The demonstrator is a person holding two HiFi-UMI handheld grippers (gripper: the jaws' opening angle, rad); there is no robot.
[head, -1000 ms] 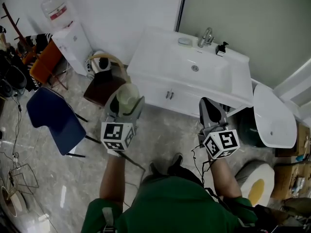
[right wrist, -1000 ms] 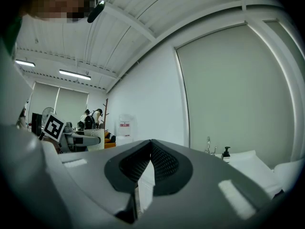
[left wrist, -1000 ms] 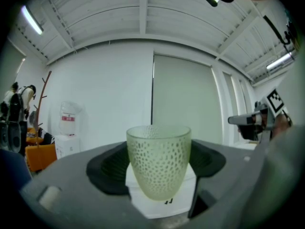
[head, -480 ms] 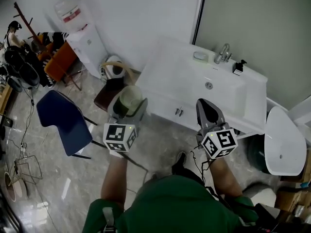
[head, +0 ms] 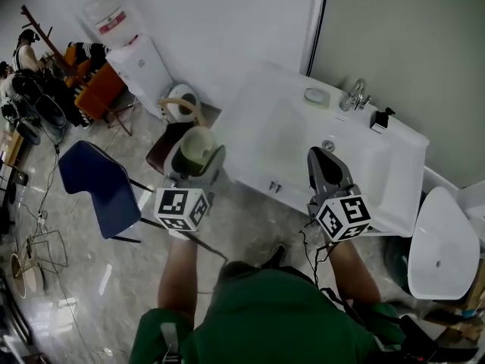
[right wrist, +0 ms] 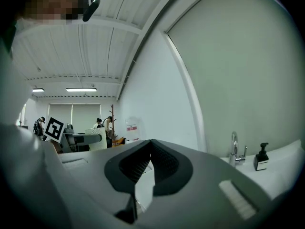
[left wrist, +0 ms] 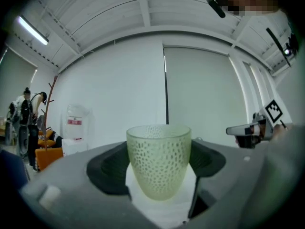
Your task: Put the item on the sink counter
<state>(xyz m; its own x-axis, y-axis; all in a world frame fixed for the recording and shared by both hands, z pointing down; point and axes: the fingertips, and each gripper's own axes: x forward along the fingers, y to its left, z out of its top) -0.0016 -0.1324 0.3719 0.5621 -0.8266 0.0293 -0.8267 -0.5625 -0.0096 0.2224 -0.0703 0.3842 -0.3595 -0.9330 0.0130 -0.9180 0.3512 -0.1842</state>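
Observation:
A pale green dimpled cup point(head: 196, 149) point(left wrist: 158, 160) sits upright between the jaws of my left gripper point(head: 195, 156) point(left wrist: 159, 168), which is shut on it. It hangs over the floor, left of the white sink counter point(head: 265, 135). My right gripper point(head: 326, 167) point(right wrist: 149, 165) is shut with nothing in it, its tips touching, above the counter's front edge near the basin point(head: 356, 154). The tap point(head: 355, 94) point(right wrist: 234, 148) stands at the back of the counter.
A soap dish point(head: 317, 95) and a black pump bottle point(head: 380, 119) point(right wrist: 260, 157) stand by the tap. A blue chair point(head: 95, 188), a dark stool point(head: 168, 144) and a water dispenser point(head: 129, 45) are at the left. A white toilet point(head: 439, 237) is at the right.
The view has shifted towards the sink; both grippers are now closer to the counter. The left still carries the cup and the right stays shut.

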